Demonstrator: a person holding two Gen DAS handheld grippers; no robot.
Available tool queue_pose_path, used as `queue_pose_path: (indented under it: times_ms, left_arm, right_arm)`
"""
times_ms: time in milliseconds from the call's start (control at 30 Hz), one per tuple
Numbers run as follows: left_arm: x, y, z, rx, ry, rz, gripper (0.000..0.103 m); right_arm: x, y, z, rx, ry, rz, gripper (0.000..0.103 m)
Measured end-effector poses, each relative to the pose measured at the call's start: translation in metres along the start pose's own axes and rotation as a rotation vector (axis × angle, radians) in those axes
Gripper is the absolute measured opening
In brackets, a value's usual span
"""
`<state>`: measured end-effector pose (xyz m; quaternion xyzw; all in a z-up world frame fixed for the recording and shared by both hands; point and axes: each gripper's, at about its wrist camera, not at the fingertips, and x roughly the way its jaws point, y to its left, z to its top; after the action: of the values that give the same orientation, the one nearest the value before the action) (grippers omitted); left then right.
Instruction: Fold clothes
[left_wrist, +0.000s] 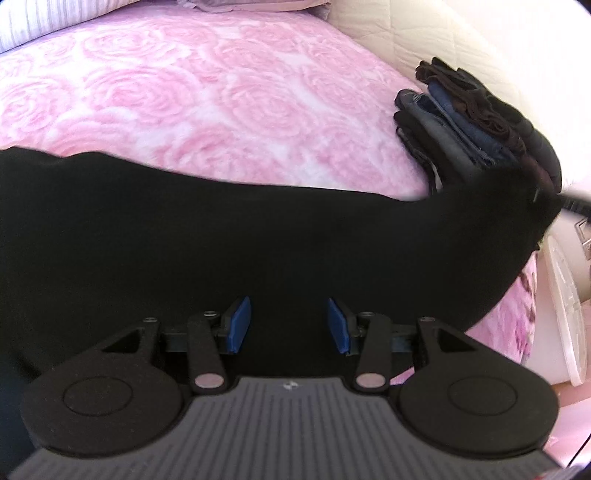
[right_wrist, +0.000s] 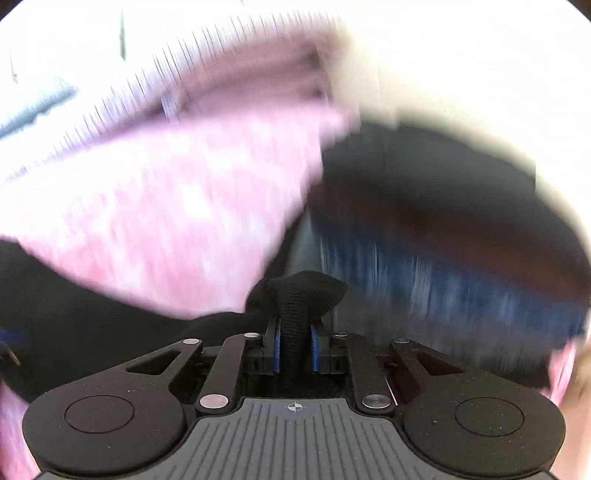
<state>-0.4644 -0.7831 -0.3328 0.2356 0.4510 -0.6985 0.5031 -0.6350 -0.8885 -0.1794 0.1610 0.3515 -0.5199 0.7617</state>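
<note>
A black garment (left_wrist: 184, 229) lies stretched across the pink rose blanket (left_wrist: 203, 92), and its right end rises to a peak near the clothes pile. My left gripper (left_wrist: 289, 325) hovers over the garment's near part. Its blue pads (left_wrist: 240, 325) stand apart with their inner faces bare and only black cloth beneath them. The right wrist view is blurred by motion. In it my right gripper (right_wrist: 294, 347) is shut on a ribbed black edge of the garment (right_wrist: 295, 295), which bunches up above the pads.
A stack of folded dark and blue clothes (left_wrist: 476, 122) sits at the bed's right edge and shows as a blurred dark mass (right_wrist: 443, 240) in the right wrist view. Striped pillows (left_wrist: 37, 26) lie at the far left. A white object (left_wrist: 565, 306) stands beside the bed.
</note>
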Motion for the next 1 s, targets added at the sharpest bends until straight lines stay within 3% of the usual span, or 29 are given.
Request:
queue_pose_path:
  times_ms: [67, 133, 333, 500, 633, 700, 767, 867, 1000]
  left_arm:
    - [0.002, -0.005, 0.002, -0.015, -0.038, -0.004, 0.041]
    - [0.001, -0.007, 0.003, -0.031, -0.054, -0.006, 0.042]
    - [-0.015, -0.006, -0.005, -0.023, -0.048, -0.006, 0.042]
    - [-0.054, -0.004, -0.031, -0.042, -0.059, 0.016, 0.042]
    - [-0.091, 0.008, -0.059, -0.046, -0.017, 0.112, 0.042]
    - [-0.112, 0.018, -0.072, -0.077, -0.005, 0.167, 0.042]
    - [-0.136, 0.030, -0.085, -0.125, -0.004, 0.230, 0.042]
    - [-0.177, 0.049, -0.101, -0.208, -0.030, 0.337, 0.042]
    - [-0.239, 0.071, -0.115, -0.244, -0.099, 0.521, 0.043]
  right_arm:
    - [-0.006, 0.007, 0.018, -0.049, -0.087, -0.002, 0.015]
    - [-0.008, 0.010, 0.028, -0.072, -0.121, -0.001, 0.015]
    - [0.004, -0.003, -0.005, 0.074, 0.006, -0.051, 0.015]
    - [0.003, -0.015, -0.042, 0.082, 0.096, -0.073, 0.015]
    - [0.020, -0.027, -0.070, 0.118, 0.225, -0.056, 0.018]
    - [0.020, -0.027, -0.072, 0.130, 0.232, -0.098, 0.046]
    - [0.013, -0.028, -0.066, 0.160, 0.216, -0.169, 0.065]
    - [-0.005, -0.021, -0.049, 0.154, 0.154, -0.226, 0.066]
    - [-0.032, 0.017, -0.025, 0.073, 0.090, -0.133, 0.066]
